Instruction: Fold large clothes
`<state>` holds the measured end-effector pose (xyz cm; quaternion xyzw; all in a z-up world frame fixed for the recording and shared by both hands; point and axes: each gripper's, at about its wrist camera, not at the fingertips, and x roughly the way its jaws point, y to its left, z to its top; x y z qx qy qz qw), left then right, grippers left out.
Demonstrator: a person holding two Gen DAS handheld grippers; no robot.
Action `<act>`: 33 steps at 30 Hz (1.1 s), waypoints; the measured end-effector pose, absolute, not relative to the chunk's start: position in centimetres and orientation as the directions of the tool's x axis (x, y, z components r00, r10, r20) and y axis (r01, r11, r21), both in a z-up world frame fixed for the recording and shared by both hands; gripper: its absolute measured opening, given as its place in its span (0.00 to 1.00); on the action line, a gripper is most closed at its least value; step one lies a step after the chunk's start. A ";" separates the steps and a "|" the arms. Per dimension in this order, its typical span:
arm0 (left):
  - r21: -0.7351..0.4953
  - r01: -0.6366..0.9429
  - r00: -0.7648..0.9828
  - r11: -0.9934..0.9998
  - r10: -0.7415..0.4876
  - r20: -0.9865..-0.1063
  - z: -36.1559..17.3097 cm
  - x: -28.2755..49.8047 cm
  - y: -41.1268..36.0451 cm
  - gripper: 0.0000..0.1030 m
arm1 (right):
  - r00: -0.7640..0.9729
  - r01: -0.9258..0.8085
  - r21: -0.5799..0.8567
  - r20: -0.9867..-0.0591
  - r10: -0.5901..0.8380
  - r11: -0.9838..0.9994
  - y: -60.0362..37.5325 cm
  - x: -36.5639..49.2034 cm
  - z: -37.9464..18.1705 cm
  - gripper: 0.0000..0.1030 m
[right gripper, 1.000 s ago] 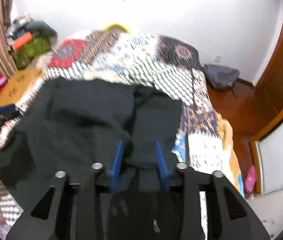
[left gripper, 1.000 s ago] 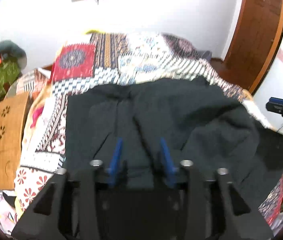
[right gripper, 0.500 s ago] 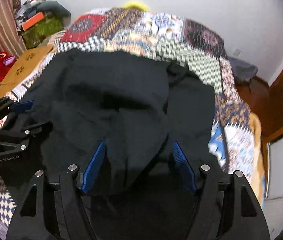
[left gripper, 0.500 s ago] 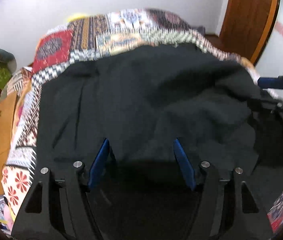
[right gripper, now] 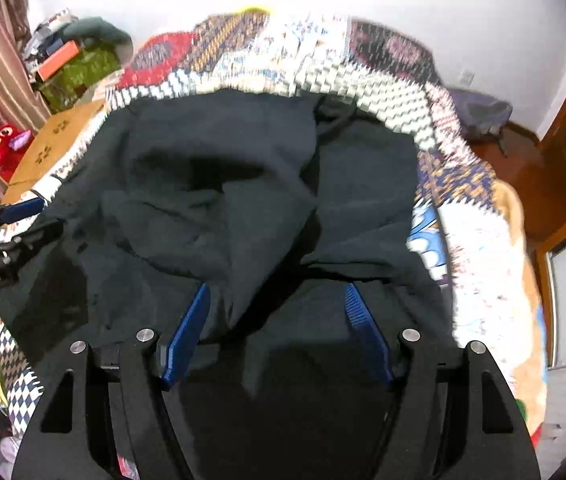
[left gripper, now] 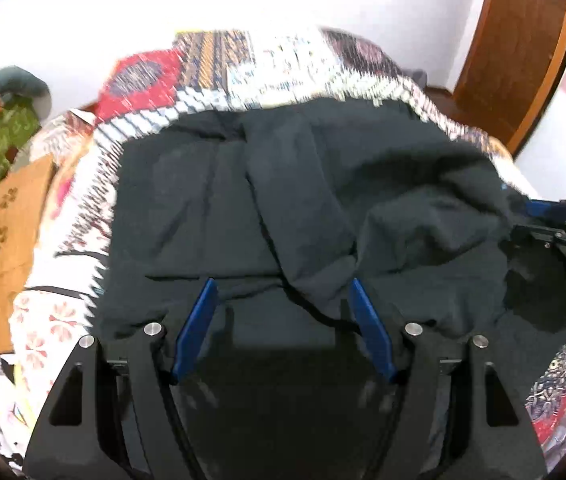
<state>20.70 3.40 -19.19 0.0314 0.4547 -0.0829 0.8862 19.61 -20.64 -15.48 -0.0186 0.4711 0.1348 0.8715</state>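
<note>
A large black garment (left gripper: 283, 200) lies rumpled across the patchwork bed quilt (left gripper: 211, 64); it also shows in the right wrist view (right gripper: 243, 200). My left gripper (left gripper: 281, 292) is open, its blue fingers (left gripper: 195, 328) spread over the garment's near edge. My right gripper (right gripper: 277, 296) is open too, fingers (right gripper: 363, 328) apart above a raised fold of cloth. Each gripper shows at the other view's edge: the right one (left gripper: 555, 232), the left one (right gripper: 7, 232). Nothing is gripped.
A wooden door (left gripper: 523, 48) stands at the right. A brown cardboard box (left gripper: 3, 232) sits left of the bed. A red plush toy (right gripper: 1, 152) and piled clutter (right gripper: 71, 64) are at the left. A grey bag (right gripper: 483, 112) lies on the floor.
Both grippers went from narrowly closed on the cloth to wide open and let the garment drop. The garment has settled on the bed, and both views have pulled back slightly.
</note>
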 end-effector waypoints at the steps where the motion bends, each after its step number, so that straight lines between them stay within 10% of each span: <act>1: -0.013 0.169 0.593 0.985 -0.113 -0.797 -18.4 20.2 3.8 0.66 | 0.541 -0.250 0.092 -0.812 0.218 0.964 -21.0 19.0 -14.6 0.65; 14: -0.030 -0.016 0.698 0.999 -0.010 -0.716 -12.9 14.1 12.8 0.71 | 0.677 -0.131 0.018 -0.729 0.103 0.991 -28.1 13.8 -10.1 0.65; 33: -0.190 -0.238 0.456 0.953 -0.063 -0.888 -25.8 10.1 19.9 0.72 | 0.519 -0.013 0.349 -0.799 0.305 0.937 -34.2 13.9 -16.7 0.65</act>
